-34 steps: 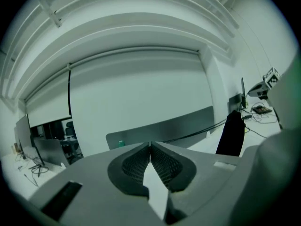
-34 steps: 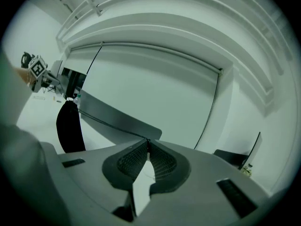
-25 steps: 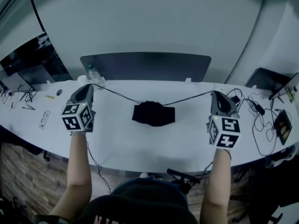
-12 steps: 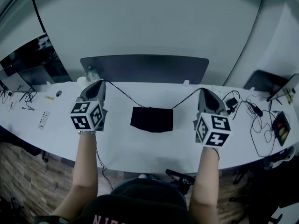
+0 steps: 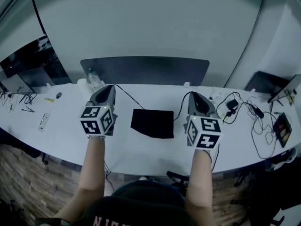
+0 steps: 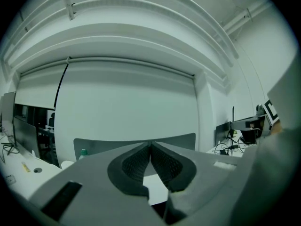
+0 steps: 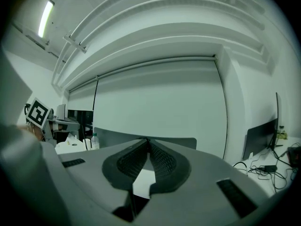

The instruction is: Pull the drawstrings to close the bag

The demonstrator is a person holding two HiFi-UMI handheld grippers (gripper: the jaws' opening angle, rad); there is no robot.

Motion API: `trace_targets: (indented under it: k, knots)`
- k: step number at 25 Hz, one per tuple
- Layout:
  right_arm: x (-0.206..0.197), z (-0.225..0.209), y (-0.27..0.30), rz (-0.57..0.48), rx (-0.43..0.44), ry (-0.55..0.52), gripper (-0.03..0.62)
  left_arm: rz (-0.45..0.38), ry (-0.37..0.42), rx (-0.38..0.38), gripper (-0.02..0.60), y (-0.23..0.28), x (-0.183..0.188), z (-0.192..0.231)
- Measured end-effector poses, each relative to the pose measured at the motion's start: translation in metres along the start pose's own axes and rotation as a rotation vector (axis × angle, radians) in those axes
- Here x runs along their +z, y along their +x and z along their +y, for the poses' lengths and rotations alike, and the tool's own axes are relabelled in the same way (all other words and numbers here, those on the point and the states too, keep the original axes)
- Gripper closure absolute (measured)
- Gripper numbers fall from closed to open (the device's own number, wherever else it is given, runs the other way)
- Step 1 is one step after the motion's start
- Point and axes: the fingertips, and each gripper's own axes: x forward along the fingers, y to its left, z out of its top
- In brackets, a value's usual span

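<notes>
A black drawstring bag (image 5: 152, 123) lies flat on the white table (image 5: 141, 149) between my two grippers. In the head view the left gripper (image 5: 109, 86) is at the bag's left, and a slack black drawstring (image 5: 127, 95) curves from its tip to the bag's top left corner. At the bag's right, the right gripper (image 5: 192, 94) has the other drawstring (image 5: 179, 109) hanging loosely from its tip to the bag. In the left gripper view the left gripper (image 6: 150, 144) has its tips pressed together; the right gripper (image 7: 148, 140) looks the same in its own view. Both point level toward the back wall.
A dark partition panel (image 5: 145, 69) stands along the table's far edge, with a bottle (image 5: 91, 73) by its left end. Cables and chargers (image 5: 244, 109) and a small device (image 5: 284, 125) lie at the right. A white strip (image 5: 44, 120) and monitors (image 5: 28, 65) are at the left.
Both grippers have moved inward toward the bag. The drawstrings, taut a second ago, now hang slack, and the bunched bag has spread out flat.
</notes>
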Motion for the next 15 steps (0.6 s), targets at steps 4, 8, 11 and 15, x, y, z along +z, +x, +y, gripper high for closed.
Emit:
trace_targets:
  k: [4, 8, 11, 15]
  knots:
    - [0.003, 0.01, -0.002, -0.022, 0.02, -0.001, 0.585, -0.035, -0.019, -0.005, 0.568, 0.0, 0.002, -0.009]
    - [0.004, 0.016, -0.002, -0.022, 0.028, -0.02, 0.585, -0.057, -0.017, 0.001, 0.568, 0.0, 0.004, -0.013]
    - [0.0, 0.019, 0.001, -0.001, 0.033, -0.023, 0.585, -0.053, -0.015, 0.014, 0.568, 0.001, 0.002, -0.01]
    - [-0.008, 0.021, 0.006, 0.023, 0.036, -0.021, 0.585, -0.023, -0.02, 0.042, 0.568, 0.003, -0.01, -0.001]
